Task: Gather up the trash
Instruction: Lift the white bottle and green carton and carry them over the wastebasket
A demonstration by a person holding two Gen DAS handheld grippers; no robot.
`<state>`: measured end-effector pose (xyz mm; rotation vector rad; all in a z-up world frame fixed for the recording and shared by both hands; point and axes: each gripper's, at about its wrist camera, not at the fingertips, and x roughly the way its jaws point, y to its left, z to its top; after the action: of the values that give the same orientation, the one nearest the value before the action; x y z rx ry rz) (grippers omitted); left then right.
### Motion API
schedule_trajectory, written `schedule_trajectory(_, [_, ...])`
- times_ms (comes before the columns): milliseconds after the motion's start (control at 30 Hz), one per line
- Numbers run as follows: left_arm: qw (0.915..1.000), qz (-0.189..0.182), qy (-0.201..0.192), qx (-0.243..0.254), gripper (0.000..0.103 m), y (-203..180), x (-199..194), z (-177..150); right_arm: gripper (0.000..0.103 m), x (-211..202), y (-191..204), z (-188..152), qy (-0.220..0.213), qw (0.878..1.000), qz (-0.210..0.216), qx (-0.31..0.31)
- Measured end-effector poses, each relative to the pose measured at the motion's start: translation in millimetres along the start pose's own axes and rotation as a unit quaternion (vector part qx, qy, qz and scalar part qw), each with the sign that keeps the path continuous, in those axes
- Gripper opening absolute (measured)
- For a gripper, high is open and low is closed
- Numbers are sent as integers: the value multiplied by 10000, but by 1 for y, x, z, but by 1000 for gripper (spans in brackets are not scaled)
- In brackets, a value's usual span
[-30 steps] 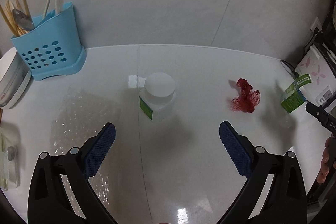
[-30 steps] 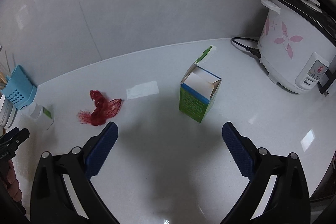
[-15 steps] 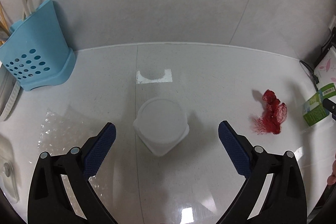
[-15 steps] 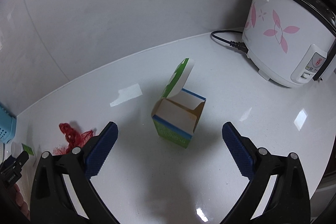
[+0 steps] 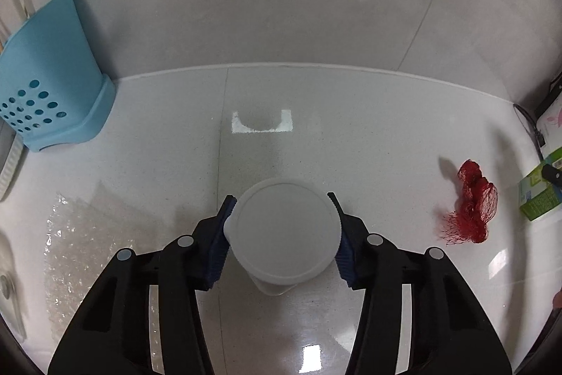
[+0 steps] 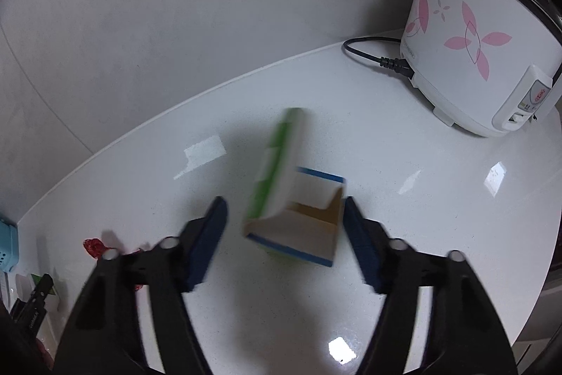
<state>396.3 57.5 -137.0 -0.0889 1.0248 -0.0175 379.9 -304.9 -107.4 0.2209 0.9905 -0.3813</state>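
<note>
**Grip check: bottle and carton**

White bottle (image 5: pixel 286 231), rigid, slick: our left gripper (image 5: pixel 282 236) clamps its cap. Open carton (image 6: pixel 298 217), light, crushable, centre counter; right gripper (image 6: pixel 284 238) straddles it unclosed. Red netting (image 5: pixel 470 202) at 3 o'clock.

Each gripper, left (image 5: pixel 282 231) and right (image 6: pixel 284 241), is built from matte black plastic arms with slotted cutouts. Round silver-white pins are set at the joints. The fingers (image 5: pixel 219 245) are faced with dark blue, finely textured pads.

White bottle (image 5: pixel 282 229), red net (image 5: pixel 472 206), green-blue carton (image 6: pixel 298 217) (pink-flowered white cooker (image 6: pixel 477 58))
</note>
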Motion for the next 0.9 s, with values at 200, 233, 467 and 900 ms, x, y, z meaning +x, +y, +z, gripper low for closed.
schedule_trajectory(200, [9998, -98, -51, 144, 49, -7, -7, -4, 45, -4, -3, -5, -66, 9998, 160, -115])
schedule_trajectory(233, [9998, -120, -47, 141, 49, -10, -8, -5, 45, -6, -4, -6, -74, 9997, 176, -128])
schedule_trajectory(467, [9995, -259, -108, 150, 49, -16, -28, -12, 45, -24, -6, -14, -206, 9988, 299, -340])
schedule_trajectory(900, [9981, -465, -287, 288, 49, -37, -84, -28, 45, -70, -8, -42, -456, 9941, 681, -717])
